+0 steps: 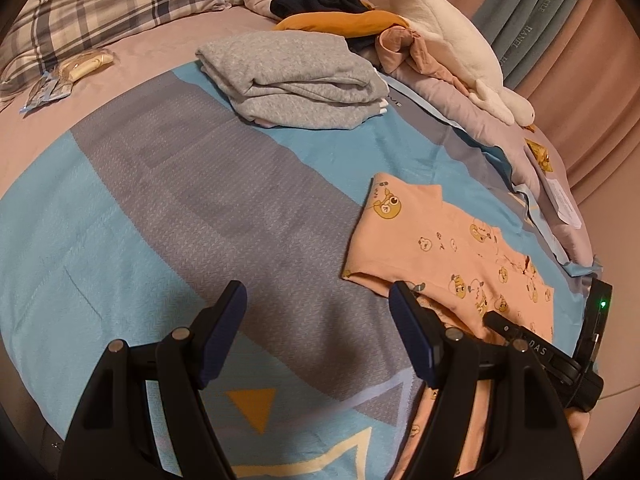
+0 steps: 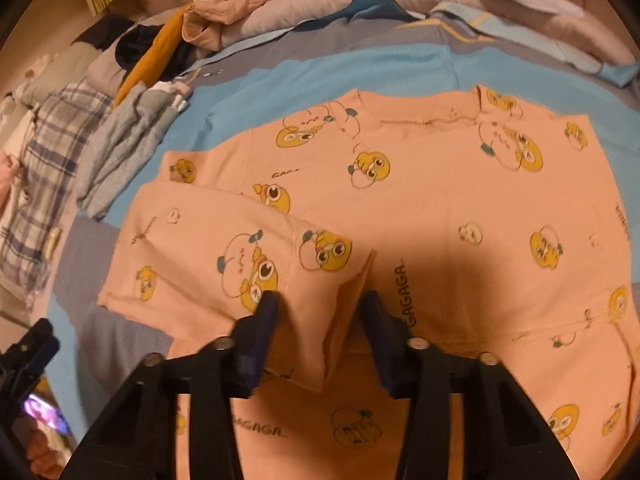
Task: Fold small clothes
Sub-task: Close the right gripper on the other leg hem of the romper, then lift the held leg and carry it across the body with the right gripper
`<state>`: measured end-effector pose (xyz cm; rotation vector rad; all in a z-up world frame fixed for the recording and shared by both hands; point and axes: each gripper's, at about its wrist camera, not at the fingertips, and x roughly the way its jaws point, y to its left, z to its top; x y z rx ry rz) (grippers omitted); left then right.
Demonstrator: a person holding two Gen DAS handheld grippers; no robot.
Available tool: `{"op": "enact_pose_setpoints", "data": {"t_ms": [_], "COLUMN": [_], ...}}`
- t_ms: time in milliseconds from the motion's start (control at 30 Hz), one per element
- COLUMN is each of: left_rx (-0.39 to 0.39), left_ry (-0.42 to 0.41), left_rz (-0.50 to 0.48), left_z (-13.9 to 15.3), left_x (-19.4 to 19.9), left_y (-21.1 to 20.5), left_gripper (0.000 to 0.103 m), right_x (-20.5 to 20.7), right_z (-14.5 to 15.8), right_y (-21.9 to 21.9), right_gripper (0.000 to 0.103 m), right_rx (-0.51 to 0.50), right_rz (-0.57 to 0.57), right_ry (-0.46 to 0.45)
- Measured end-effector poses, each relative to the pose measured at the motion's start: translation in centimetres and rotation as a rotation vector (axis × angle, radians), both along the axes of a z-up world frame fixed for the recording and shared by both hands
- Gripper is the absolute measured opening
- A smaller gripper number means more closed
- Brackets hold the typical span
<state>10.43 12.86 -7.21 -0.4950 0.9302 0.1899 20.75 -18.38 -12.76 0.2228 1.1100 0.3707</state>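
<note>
A small pink shirt (image 2: 440,208) printed with yellow cartoon faces lies flat on the blue and grey bed cover; it also shows in the left wrist view (image 1: 448,248). Its left sleeve (image 2: 224,252) is folded in over the body. My right gripper (image 2: 320,304) is open over the shirt, with a raised fold of the sleeve between its jaws. My left gripper (image 1: 318,296) is open and empty above the cover, just left of the shirt's edge. The right gripper's body shows in the left wrist view (image 1: 560,356).
A folded grey garment (image 1: 296,80) lies on the cover farther back. Behind it is a heap of orange, navy and pink clothes (image 1: 344,16) and a white plush toy (image 1: 460,48). A plaid pillow (image 1: 112,4) lies at the far left.
</note>
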Motion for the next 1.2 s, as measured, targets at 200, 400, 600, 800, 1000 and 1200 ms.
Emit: {"op": "enact_pose_setpoints", "data": {"t_ms": [200,400,600,800,1000,1200], "left_rx": [-0.014,-0.023,-0.027,-0.033,-0.046,-0.052], "left_ry": [0.010,0.011,0.011,0.009,0.013,0.009], "left_rz": [0.011,0.014,0.012,0.009,0.009,-0.007], "left_z": [-0.5,-0.6,-0.7,-0.7,-0.7,-0.5], "left_x": [-0.1,-0.2,-0.1,-0.1,0.0,0.2], "left_y": [0.4,0.4,0.4,0.3,0.3,-0.3], "left_gripper": [0.074,0.074,0.074,0.074,0.074,0.074], "right_x": [0.0,-0.5,-0.9,-1.3,-1.8,-2.3], "right_z": [0.9,3.2,6.3,9.6,13.6,16.6], "right_y": [0.9,1.0,1.4,1.5,1.0,-0.5], "right_gripper": [0.009,0.008,0.008,0.007,0.007,0.007], "right_rx": [-0.031,-0.034,-0.037,-0.010,0.021,0.029], "right_rz": [0.048,0.063,0.078,0.100,0.102,0.082], "right_ry": [-0.038,-0.107,-0.196,-0.273,-0.363,-0.439]}}
